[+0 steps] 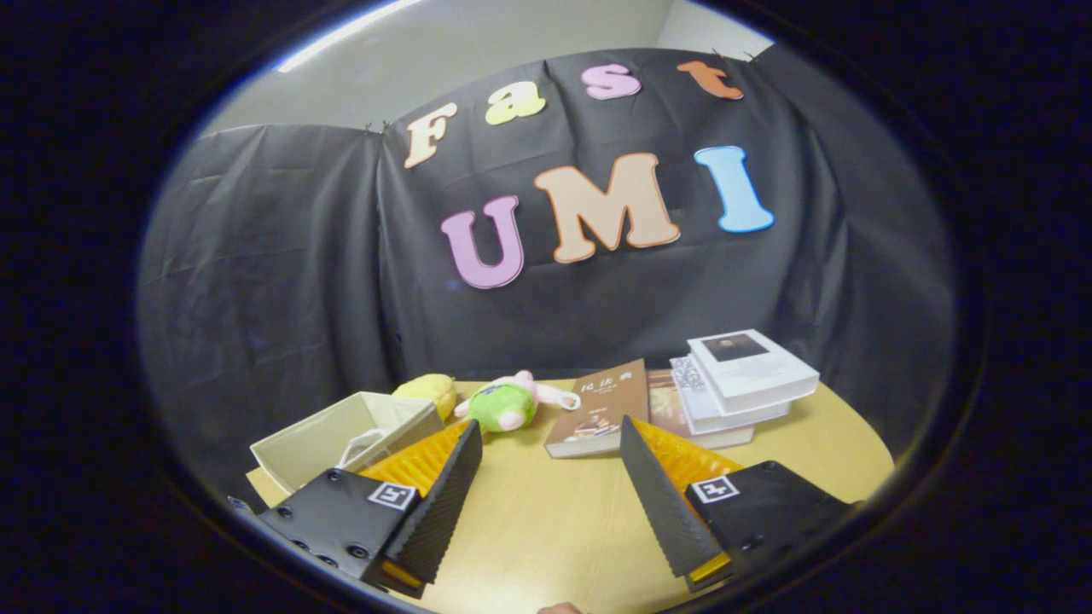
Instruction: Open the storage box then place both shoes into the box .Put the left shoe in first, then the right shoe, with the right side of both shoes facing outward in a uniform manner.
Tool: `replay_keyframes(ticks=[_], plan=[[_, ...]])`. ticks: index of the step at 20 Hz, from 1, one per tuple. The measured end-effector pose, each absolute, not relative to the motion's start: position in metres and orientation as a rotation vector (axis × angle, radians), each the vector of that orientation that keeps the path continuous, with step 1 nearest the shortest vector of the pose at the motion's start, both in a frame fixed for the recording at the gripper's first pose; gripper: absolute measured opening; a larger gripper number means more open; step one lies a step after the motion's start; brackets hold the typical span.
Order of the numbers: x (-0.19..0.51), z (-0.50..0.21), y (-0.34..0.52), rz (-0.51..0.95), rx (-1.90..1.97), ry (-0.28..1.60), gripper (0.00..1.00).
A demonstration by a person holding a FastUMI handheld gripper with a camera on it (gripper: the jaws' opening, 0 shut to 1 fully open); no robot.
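One storage box [341, 435], a pale open-topped bin of what looks like light, soft-walled fabric, is sitting on the table [546, 520] just beyond the left finger; I judge it would flex under pressure, so its loop handle [357, 445] or rim is the place to take hold. Beside it a green plush toy [503, 405] and stacked books [742, 379] are lying, while the gripper [550, 452] is hovering low, level and pointing forward, fingers spread wide around nothing.
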State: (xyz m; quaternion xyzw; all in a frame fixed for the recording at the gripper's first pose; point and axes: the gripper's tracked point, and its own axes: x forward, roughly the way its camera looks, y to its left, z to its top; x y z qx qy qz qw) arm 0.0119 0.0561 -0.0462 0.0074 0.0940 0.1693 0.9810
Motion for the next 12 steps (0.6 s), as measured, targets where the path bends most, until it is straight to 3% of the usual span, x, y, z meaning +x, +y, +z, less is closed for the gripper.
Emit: replay_keyframes(ticks=[12], plan=[[-0.032,-0.039,0.022,0.383,0.005,0.097,1.00]])
